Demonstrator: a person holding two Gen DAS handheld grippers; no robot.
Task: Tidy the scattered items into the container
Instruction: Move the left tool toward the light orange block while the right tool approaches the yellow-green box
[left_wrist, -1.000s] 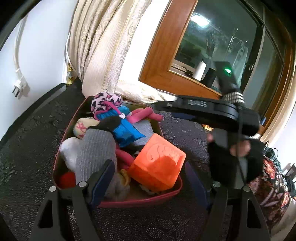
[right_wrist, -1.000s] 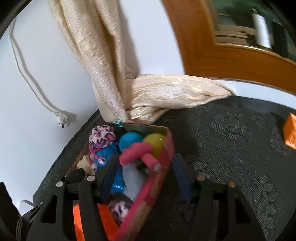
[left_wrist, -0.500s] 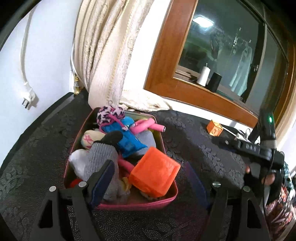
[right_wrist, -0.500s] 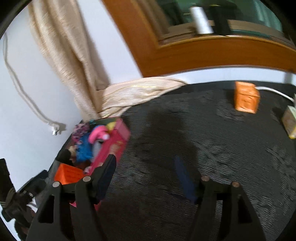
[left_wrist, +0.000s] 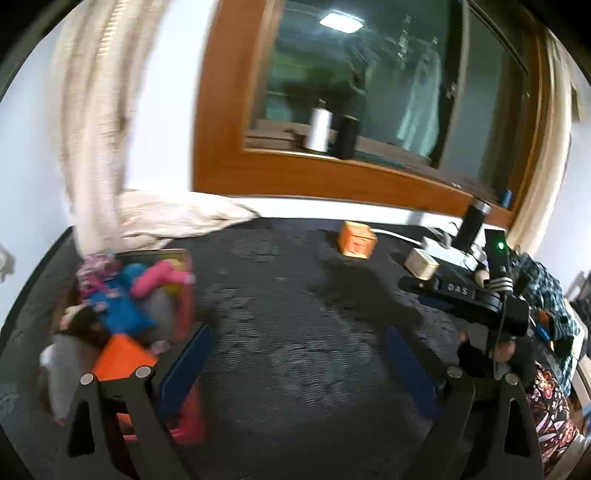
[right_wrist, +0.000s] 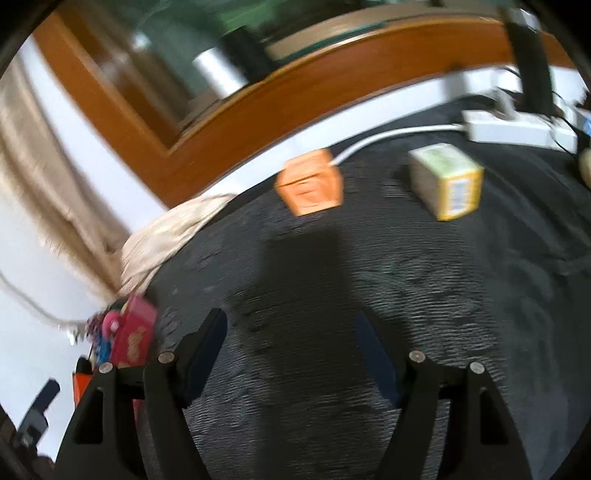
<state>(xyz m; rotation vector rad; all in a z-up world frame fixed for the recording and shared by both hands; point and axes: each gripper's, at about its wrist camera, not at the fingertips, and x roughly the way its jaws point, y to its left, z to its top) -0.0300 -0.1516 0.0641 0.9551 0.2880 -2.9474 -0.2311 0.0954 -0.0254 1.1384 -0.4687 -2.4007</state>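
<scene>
Between drops: both my left gripper (left_wrist: 295, 363) and right gripper (right_wrist: 291, 354) are spread and carry nothing, the red box (left_wrist: 186, 295) already heaped with toys at my left. Next I need the right one over the orange cube (right_wrist: 310, 186) or the yellow-edged carton (right_wrist: 448, 182) near the window wall, jaws astride, then pinch. Half a second ago the right view showed the cube far smaller; the left view has swung off the box toward open cloth.
</scene>
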